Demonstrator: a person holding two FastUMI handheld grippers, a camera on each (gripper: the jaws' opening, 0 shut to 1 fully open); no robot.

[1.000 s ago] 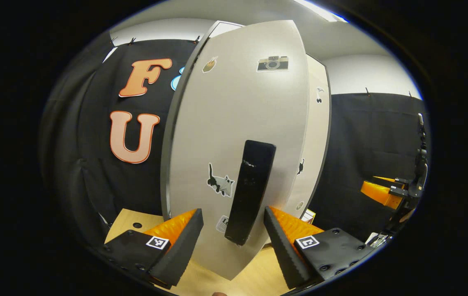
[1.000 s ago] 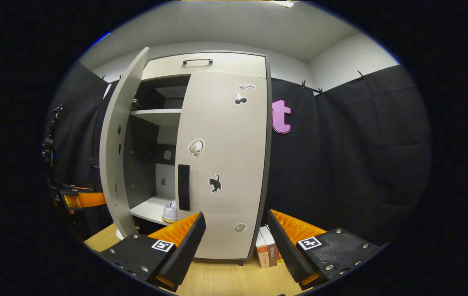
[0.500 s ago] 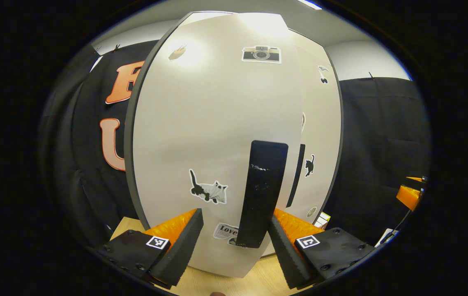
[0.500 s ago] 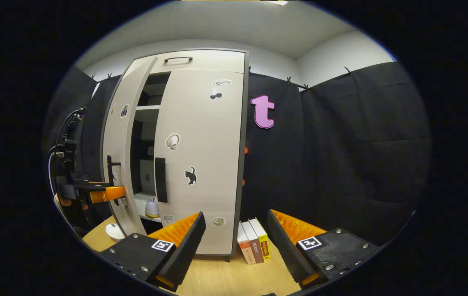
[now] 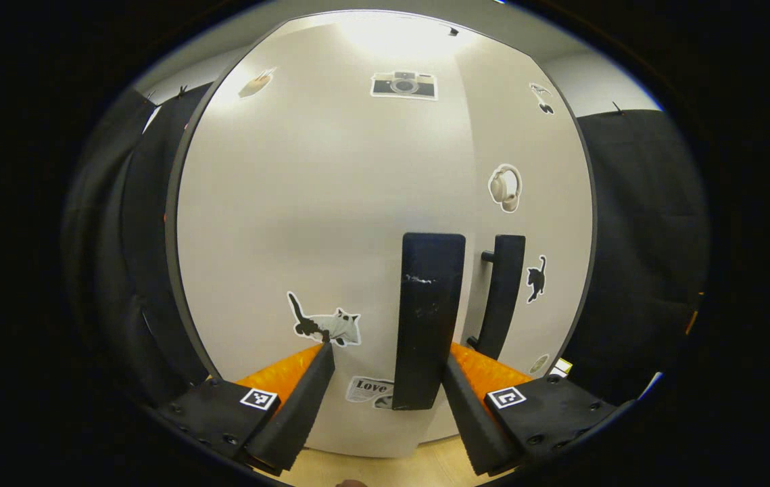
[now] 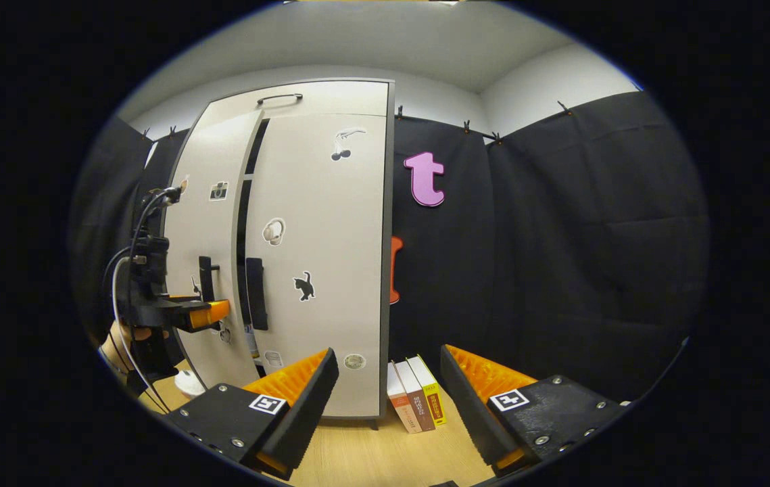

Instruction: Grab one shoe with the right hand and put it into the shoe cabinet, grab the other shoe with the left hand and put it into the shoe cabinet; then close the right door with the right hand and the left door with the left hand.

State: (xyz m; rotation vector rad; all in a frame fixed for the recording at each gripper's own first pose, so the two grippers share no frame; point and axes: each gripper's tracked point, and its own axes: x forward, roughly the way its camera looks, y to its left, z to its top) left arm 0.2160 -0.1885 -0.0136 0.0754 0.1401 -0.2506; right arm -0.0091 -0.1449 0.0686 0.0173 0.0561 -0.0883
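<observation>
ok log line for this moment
phase: closing left door | left gripper: open, at handle | right door: shut | right gripper: open, idle

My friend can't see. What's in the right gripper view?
A tall shoe cabinet has its left door almost closed, with the left hand-held gripper at it. Three books stand beside the cabinet. The right hand-held gripper is open.

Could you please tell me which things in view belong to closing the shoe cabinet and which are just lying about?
Job:
left door, nearly shut
right door, shut
left gripper, fingers open at the left handle

Lying about:
books
white object on the floor
</observation>
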